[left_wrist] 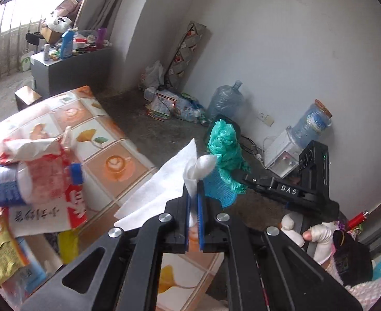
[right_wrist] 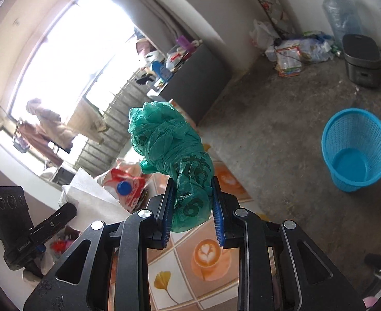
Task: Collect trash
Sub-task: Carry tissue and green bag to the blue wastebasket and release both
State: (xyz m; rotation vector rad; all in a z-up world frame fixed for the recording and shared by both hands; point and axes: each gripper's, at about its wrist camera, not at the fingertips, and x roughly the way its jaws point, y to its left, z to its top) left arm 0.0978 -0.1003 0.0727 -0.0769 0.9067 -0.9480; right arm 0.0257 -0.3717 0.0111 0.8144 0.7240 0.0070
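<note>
My left gripper [left_wrist: 194, 194] is shut on a white paper tissue [left_wrist: 159, 191] and holds it above the table's edge. My right gripper [right_wrist: 193, 202] is shut on a crumpled green plastic bag [right_wrist: 169, 142], lifted over the table; the bag also shows in the left wrist view [left_wrist: 225, 150]. A blue mesh trash basket [right_wrist: 356, 150] stands on the floor to the right, empty inside; in the left wrist view a part of it [left_wrist: 219, 186] shows behind the bag. More trash lies on the table: a red-and-white wrapper [left_wrist: 58, 189] and a bottle with a blue cap [left_wrist: 6, 184].
The table [left_wrist: 112, 160] has a tiled coffee-print cloth. Yellow snack packets [left_wrist: 1, 248] lie at its left. On the floor stand a black cooker [right_wrist: 361, 59], water jugs [left_wrist: 225, 98], a white dispenser [left_wrist: 283, 155] and a litter pile [left_wrist: 169, 103] by the wall.
</note>
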